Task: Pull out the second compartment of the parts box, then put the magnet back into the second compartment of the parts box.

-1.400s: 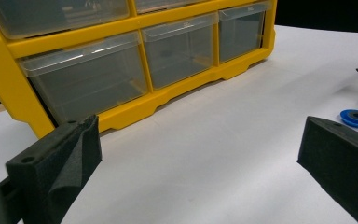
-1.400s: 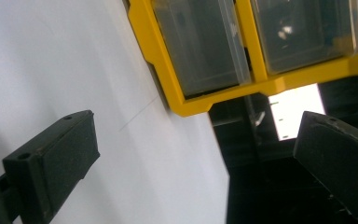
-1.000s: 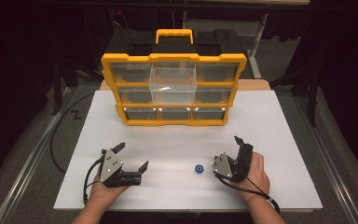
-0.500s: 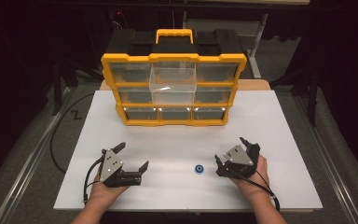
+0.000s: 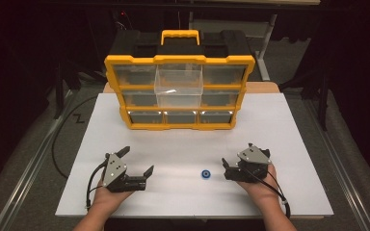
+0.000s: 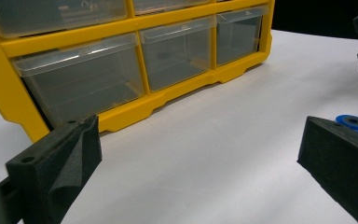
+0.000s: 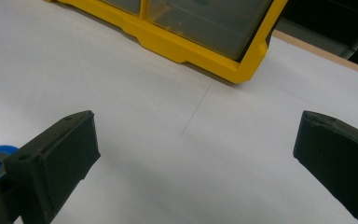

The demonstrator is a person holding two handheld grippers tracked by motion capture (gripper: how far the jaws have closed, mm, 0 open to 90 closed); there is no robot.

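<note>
Pickup is not yet begun: right gripper [image 5: 227, 172] and left gripper [image 5: 137, 166] are resting with jaws spread, empty, flanking the untouched blue ring [image 5: 205, 174].

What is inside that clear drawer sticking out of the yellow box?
The pulled-out clear drawer of the yellow organizer looks empty: its walls and floor show through with nothing in them. The closed drawers beside it are cloudy, so their contents cannot be made out.

A lab-like recording bay: dark curtained surroundings behind the yellow parts organizer [image 5: 179, 86], which stands on a white-covered counter [image 5: 279, 125].
</note>
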